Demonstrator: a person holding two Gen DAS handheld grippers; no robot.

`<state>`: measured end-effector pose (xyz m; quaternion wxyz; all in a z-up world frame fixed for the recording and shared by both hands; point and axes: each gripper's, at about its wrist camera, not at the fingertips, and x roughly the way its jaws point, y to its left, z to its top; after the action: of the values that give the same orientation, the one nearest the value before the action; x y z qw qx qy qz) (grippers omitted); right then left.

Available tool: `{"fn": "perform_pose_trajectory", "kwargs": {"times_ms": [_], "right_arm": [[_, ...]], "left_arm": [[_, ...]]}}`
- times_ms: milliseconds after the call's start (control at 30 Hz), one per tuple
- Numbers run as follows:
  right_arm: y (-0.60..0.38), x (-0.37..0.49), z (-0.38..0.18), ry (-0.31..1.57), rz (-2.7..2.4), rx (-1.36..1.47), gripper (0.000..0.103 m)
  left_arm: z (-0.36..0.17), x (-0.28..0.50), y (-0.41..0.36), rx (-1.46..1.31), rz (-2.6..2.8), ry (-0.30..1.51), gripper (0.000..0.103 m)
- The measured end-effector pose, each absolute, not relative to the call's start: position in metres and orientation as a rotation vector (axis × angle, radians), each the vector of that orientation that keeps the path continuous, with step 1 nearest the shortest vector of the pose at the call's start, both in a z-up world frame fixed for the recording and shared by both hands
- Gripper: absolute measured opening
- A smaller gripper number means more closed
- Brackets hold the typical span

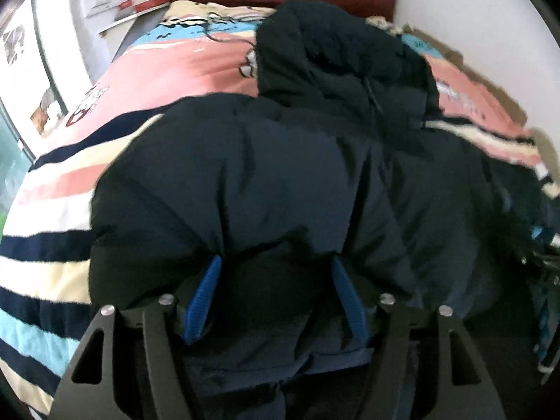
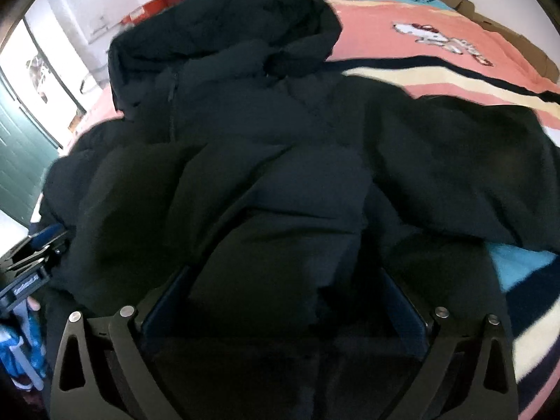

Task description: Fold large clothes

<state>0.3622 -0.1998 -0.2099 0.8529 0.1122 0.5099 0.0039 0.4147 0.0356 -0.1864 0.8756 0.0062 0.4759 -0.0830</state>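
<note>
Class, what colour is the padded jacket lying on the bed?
Dark navy jacket; left wrist view shows it best.

The right tongs (image 2: 283, 301) stand spread with dark jacket (image 2: 266, 161) fabric bunched between the 2 fingers; the hood lies far across the striped bed (image 2: 437, 56).

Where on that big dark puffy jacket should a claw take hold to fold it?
Probably at the bottom hem of the jacket, coming in low from the near edge of the bed. The hood lies at the far end, so the hem is the thin free edge nearest both claws; the padded body looks too bulky to pinch. The left claw and right claw already straddle that edge.
</note>
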Motion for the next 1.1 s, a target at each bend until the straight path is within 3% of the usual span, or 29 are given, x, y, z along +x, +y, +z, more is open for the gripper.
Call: {"fn": "perform_pose_trajectory", "kwargs": {"times_ms": [367,600,867,1100], "right_arm": [[-0.367,0.261,-0.169,0.879,-0.237,0.464,0.101],[-0.528,0.217,-0.136,0.759,-0.599,0.497,0.101],[-0.649,0.2,-0.165,0.784,-0.704,0.718,0.1],[-0.667,0.211,-0.196,0.826,-0.691,0.793,0.098]], "left_arm": [[-0.126,0.389,0.08,-0.1,-0.116,0.829,0.063],[-0.128,0.367,0.081,-0.133,-0.14,0.846,0.063],[-0.138,0.356,0.063,-0.158,-0.174,0.882,0.063],[-0.137,0.351,0.056,-0.165,-0.188,0.89,0.063]]}}
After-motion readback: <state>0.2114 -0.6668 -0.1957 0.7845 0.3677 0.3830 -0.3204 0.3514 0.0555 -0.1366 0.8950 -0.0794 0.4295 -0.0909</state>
